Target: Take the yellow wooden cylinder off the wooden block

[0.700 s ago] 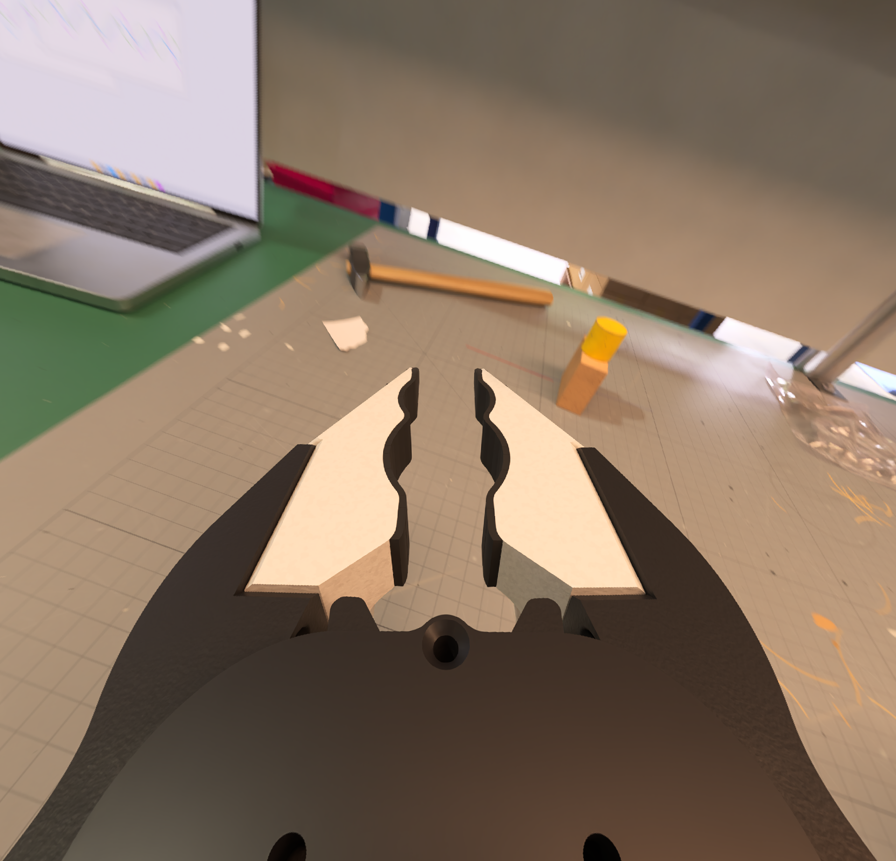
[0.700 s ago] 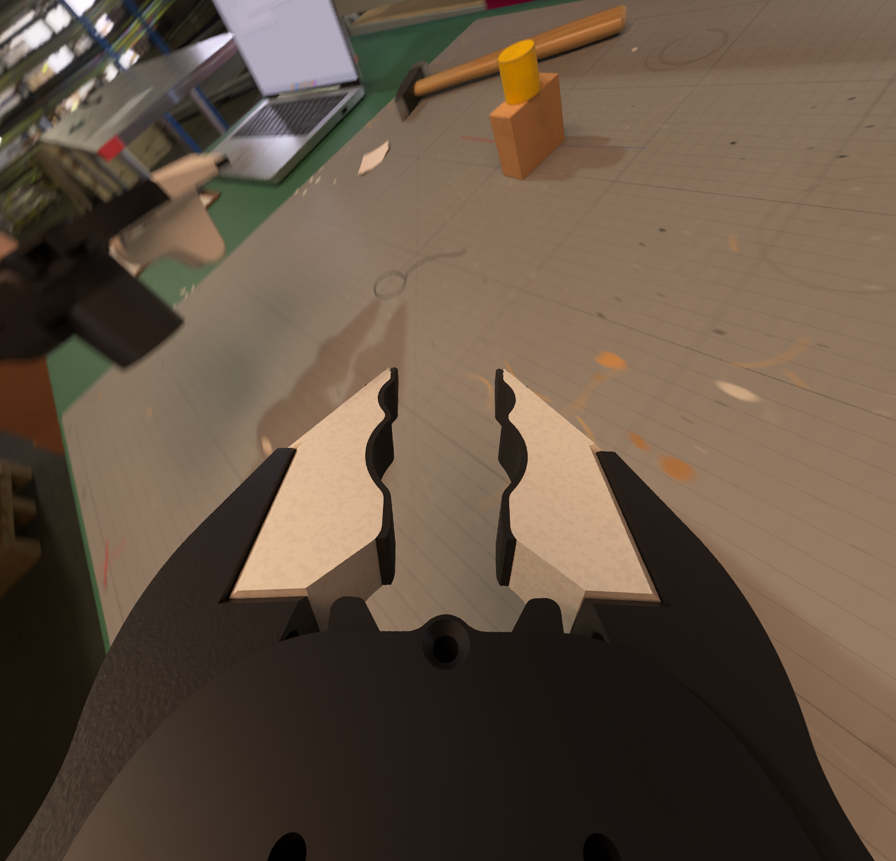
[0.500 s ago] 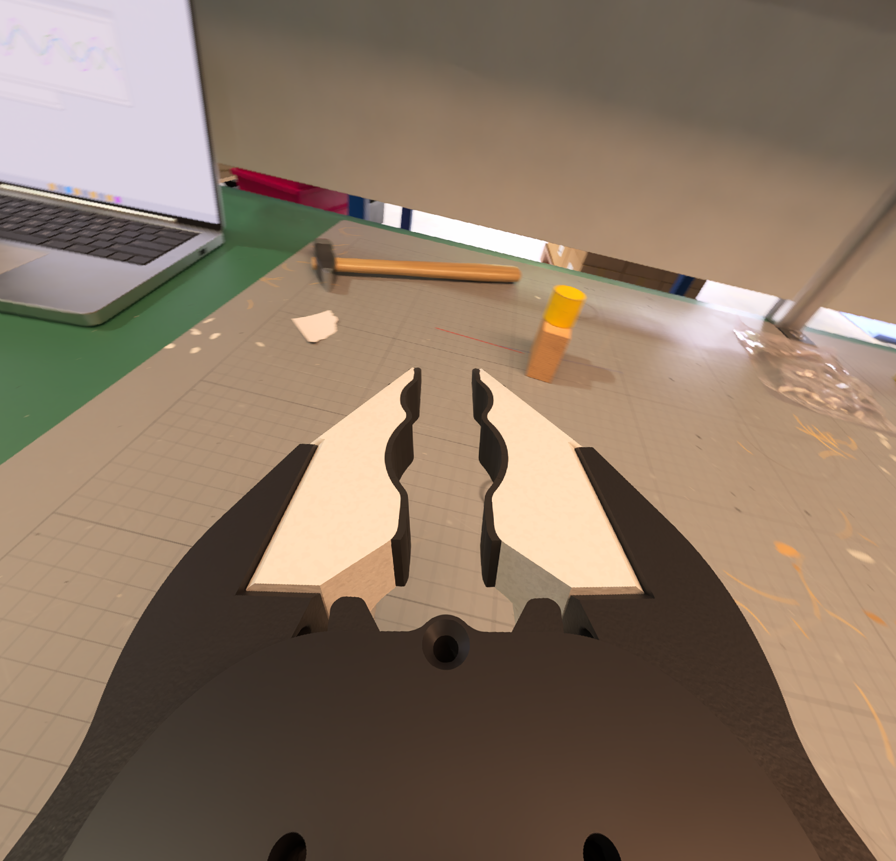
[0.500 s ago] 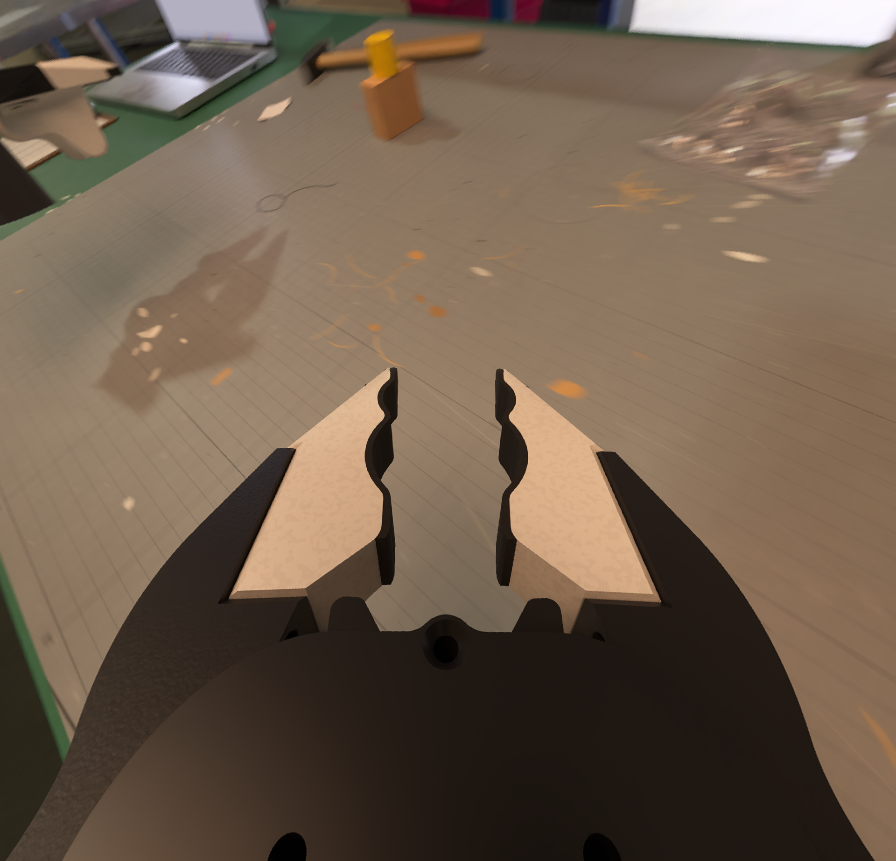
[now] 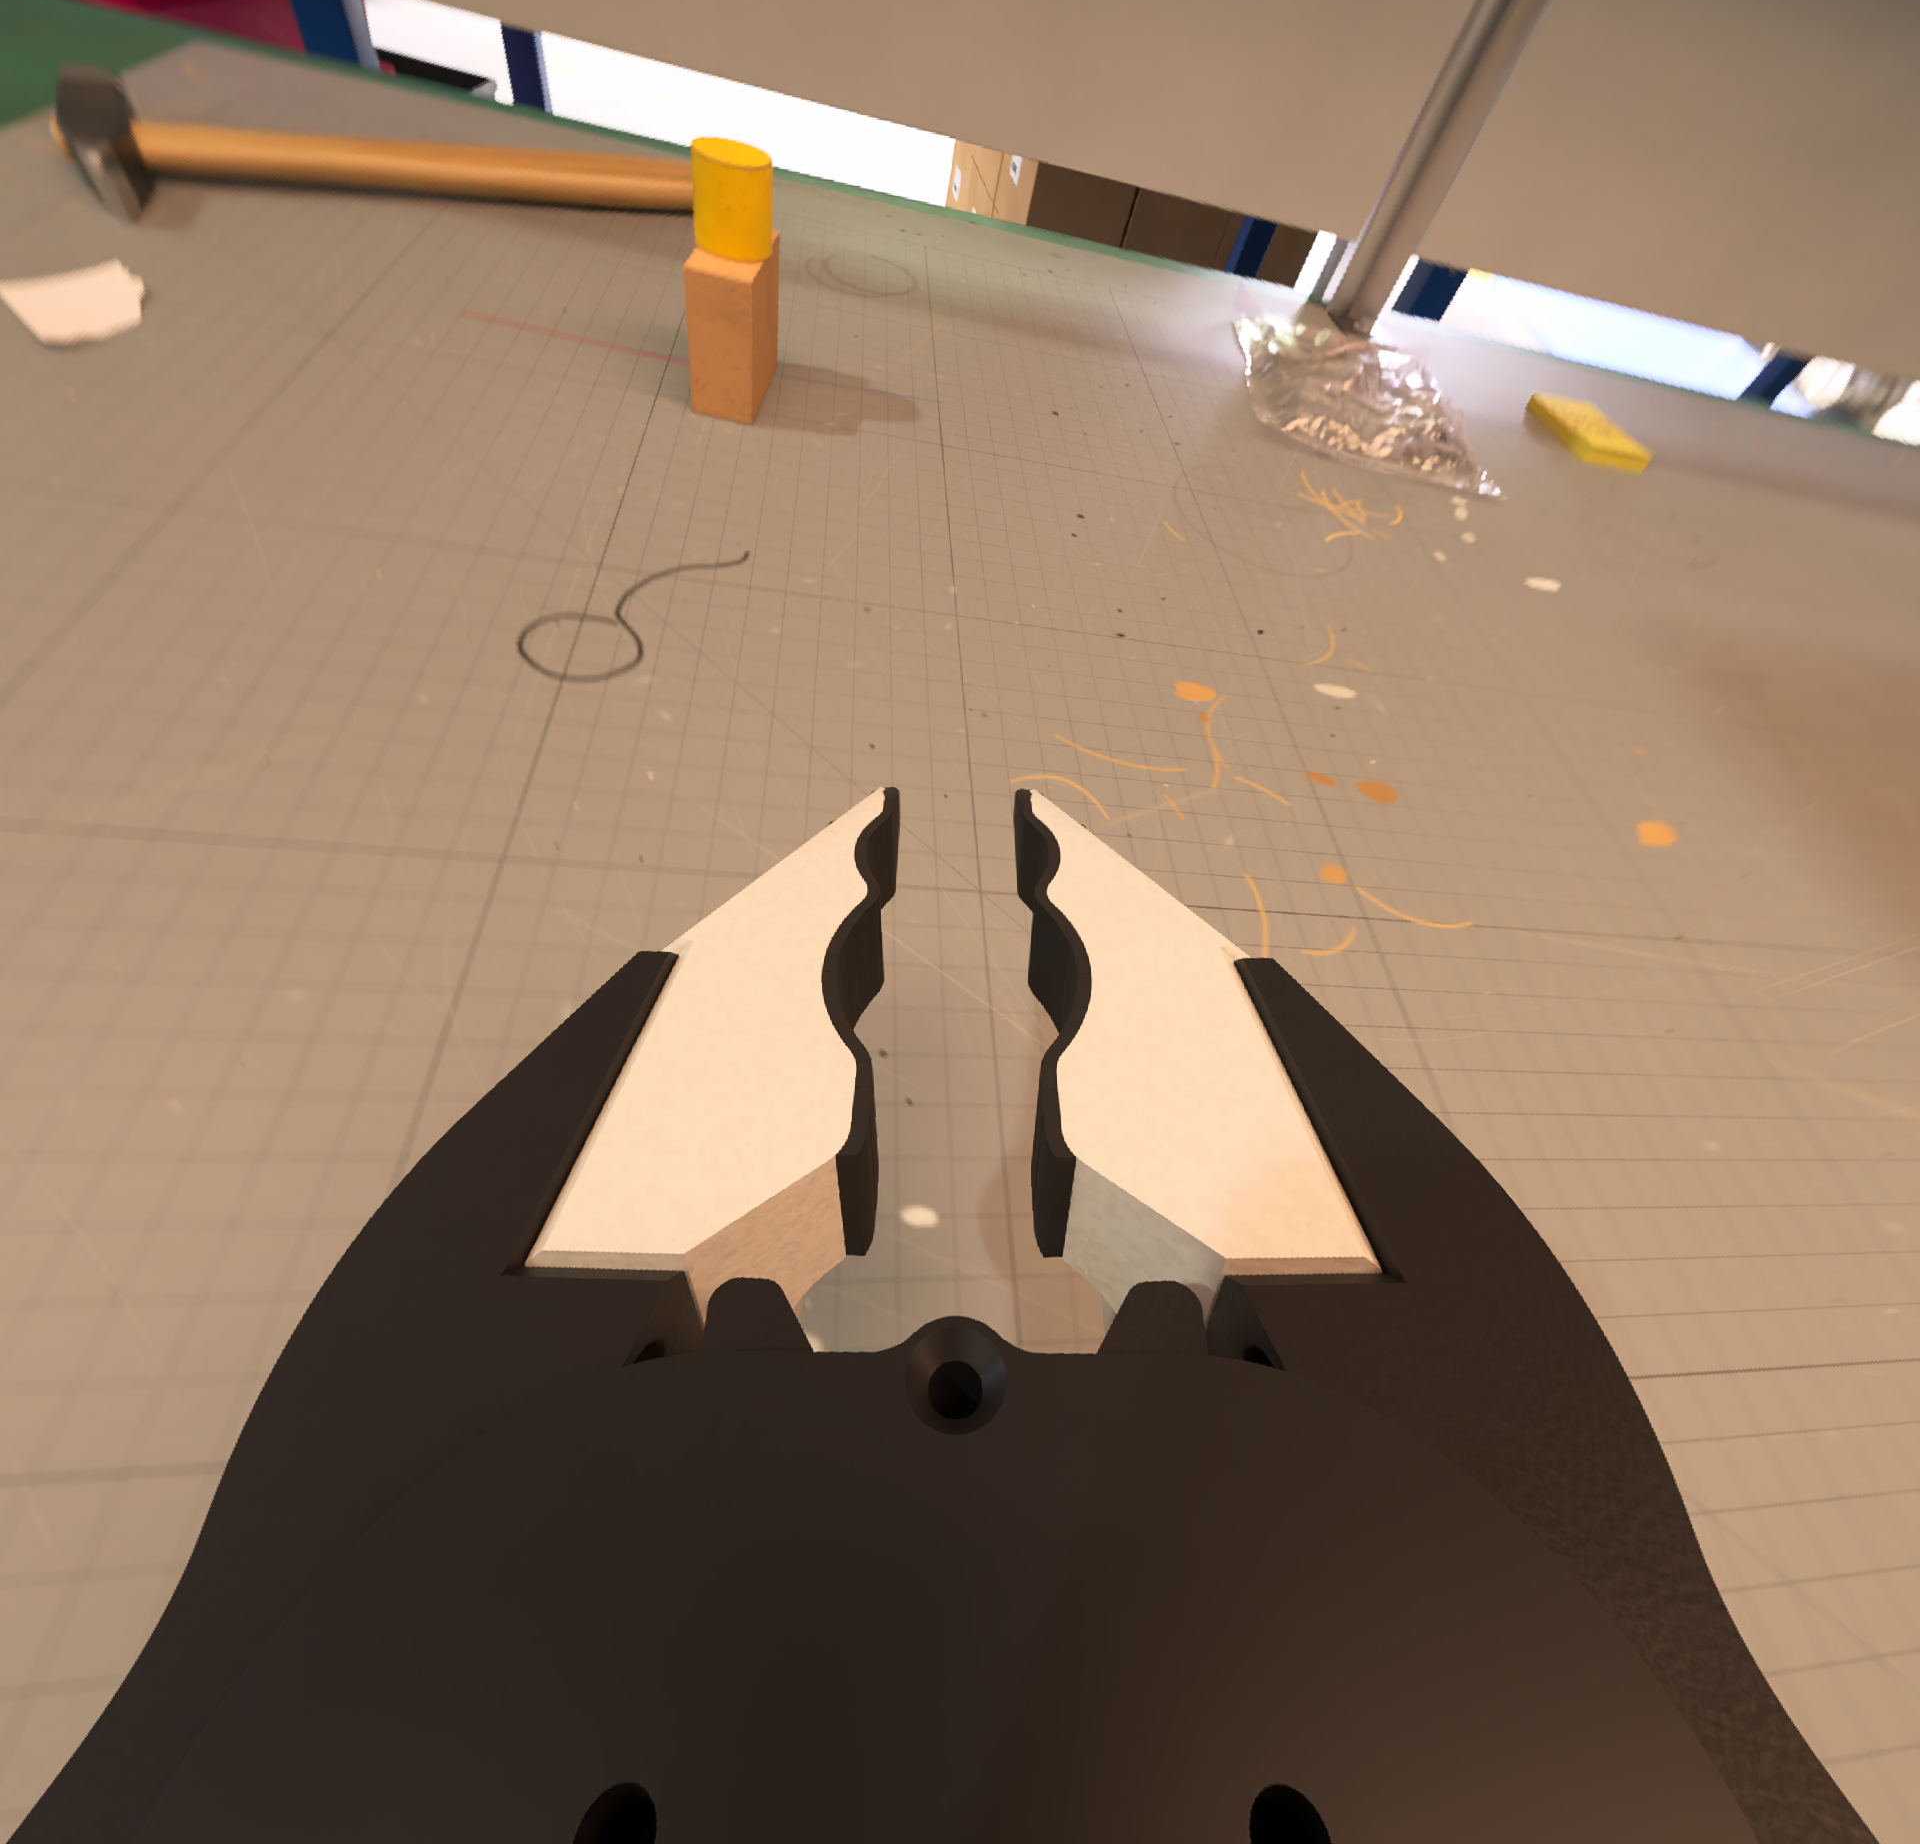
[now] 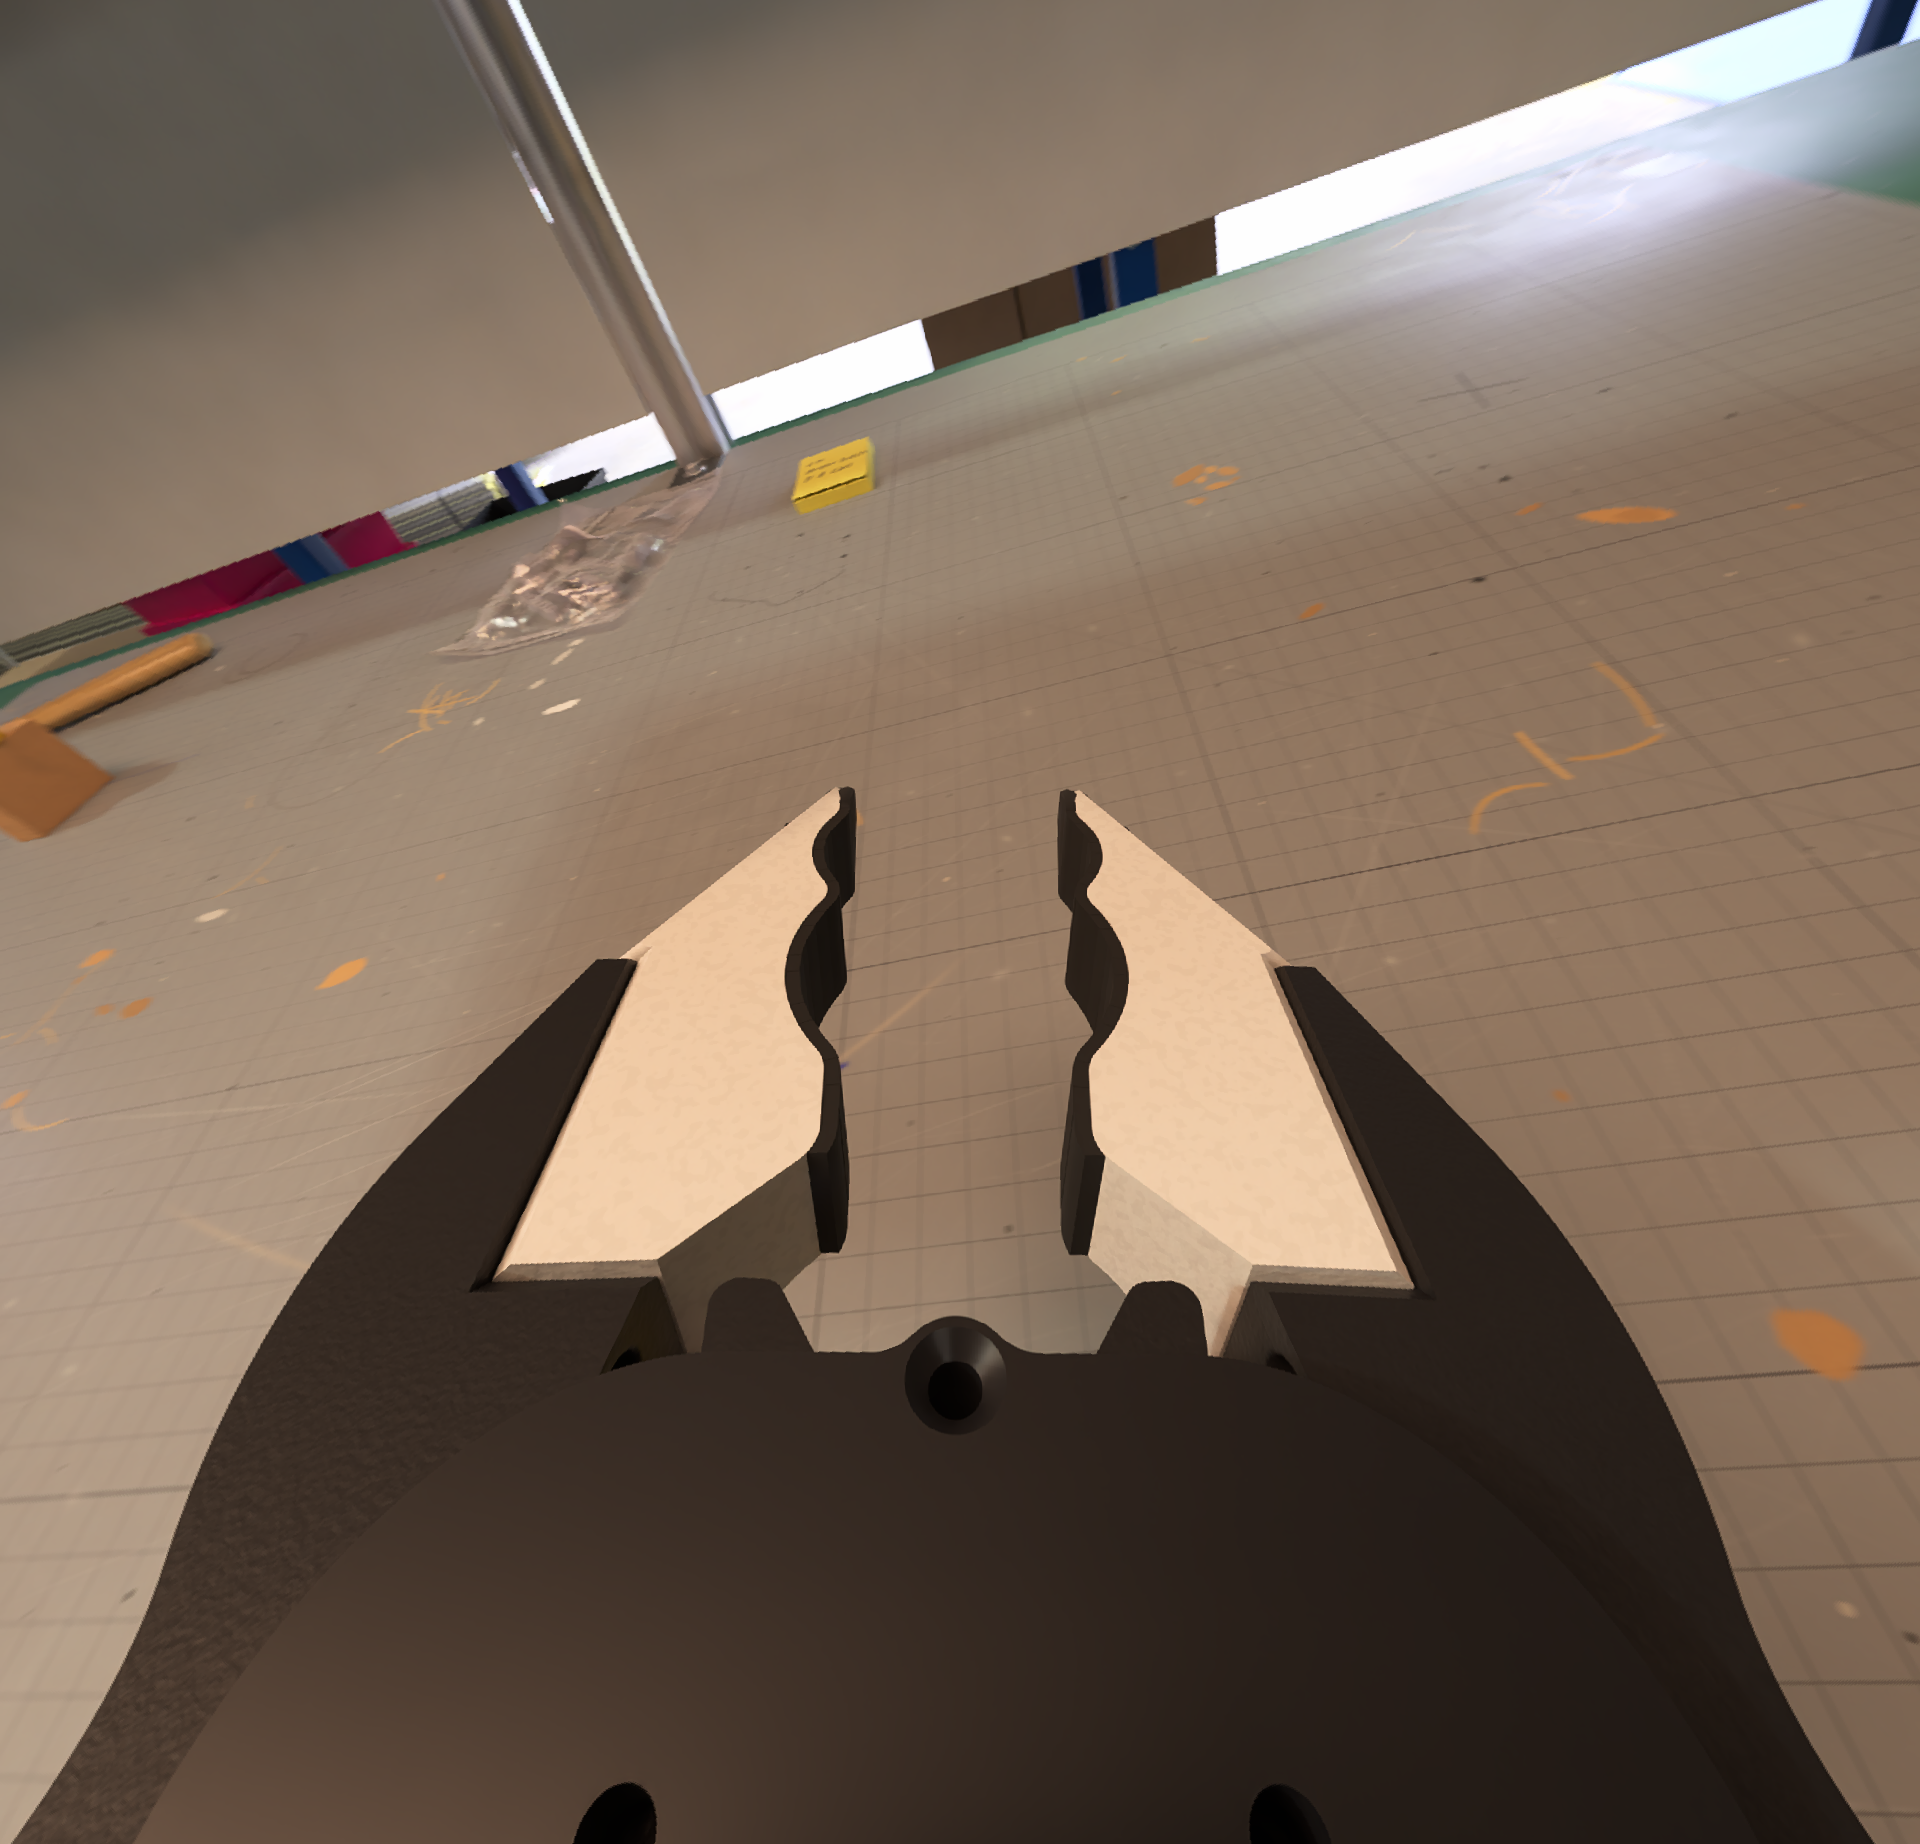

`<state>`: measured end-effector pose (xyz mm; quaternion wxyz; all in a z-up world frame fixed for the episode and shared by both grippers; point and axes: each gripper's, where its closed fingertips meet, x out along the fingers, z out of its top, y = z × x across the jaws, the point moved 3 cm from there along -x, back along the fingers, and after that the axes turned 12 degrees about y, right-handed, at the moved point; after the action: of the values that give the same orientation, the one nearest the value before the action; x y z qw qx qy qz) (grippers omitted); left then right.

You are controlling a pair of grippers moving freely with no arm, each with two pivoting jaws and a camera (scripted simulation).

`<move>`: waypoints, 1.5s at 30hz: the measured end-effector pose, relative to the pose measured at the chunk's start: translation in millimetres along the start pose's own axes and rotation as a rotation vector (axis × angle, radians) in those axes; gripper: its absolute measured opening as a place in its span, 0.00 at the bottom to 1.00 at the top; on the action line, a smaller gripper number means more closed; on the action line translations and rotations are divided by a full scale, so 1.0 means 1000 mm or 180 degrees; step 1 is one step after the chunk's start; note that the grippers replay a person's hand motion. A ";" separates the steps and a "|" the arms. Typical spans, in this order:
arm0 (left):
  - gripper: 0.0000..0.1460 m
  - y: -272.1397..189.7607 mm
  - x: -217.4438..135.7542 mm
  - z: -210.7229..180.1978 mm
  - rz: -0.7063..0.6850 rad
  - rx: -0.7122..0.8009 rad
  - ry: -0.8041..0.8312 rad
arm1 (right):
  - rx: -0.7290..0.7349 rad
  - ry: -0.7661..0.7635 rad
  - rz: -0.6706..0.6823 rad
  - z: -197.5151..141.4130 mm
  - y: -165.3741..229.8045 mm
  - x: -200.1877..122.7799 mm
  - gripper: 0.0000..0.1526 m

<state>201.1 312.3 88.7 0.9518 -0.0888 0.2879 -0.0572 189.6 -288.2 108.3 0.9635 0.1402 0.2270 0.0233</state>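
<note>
The yellow wooden cylinder (image 5: 731, 198) stands upright on the narrow orange-brown wooden block (image 5: 730, 332), far ahead and a little left in the left wrist view. My left gripper (image 5: 956, 797) is open and empty, low over the grid mat, well short of the block. My right gripper (image 6: 956, 797) is open and empty, wider apart. In the right wrist view only a corner of the wooden block (image 6: 42, 781) shows at the far left edge; the cylinder is out of that frame.
A hammer (image 5: 364, 161) lies behind the block. A paper scrap (image 5: 75, 300) lies at the left. A metal pole (image 5: 1444, 121) rises at the back right, with a crumpled clear bag (image 5: 1351, 402) at its foot and a flat yellow block (image 5: 1588, 430) beside it.
Both views have swung to the right: the laptop has left the left wrist view, and the block has slid to the right wrist view's left edge. The block looks nearer to my left gripper.
</note>
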 end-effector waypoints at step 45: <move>0.53 0.078 0.202 0.194 0.0329 0.0350 0.1535 | -0.1208 0.0000 0.1557 -0.034 0.180 0.019 0.24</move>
<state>481.4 382.4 123.2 0.8606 -0.0058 0.5073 -0.0436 194.4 -104.8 121.2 0.9382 0.0083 0.1782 0.2965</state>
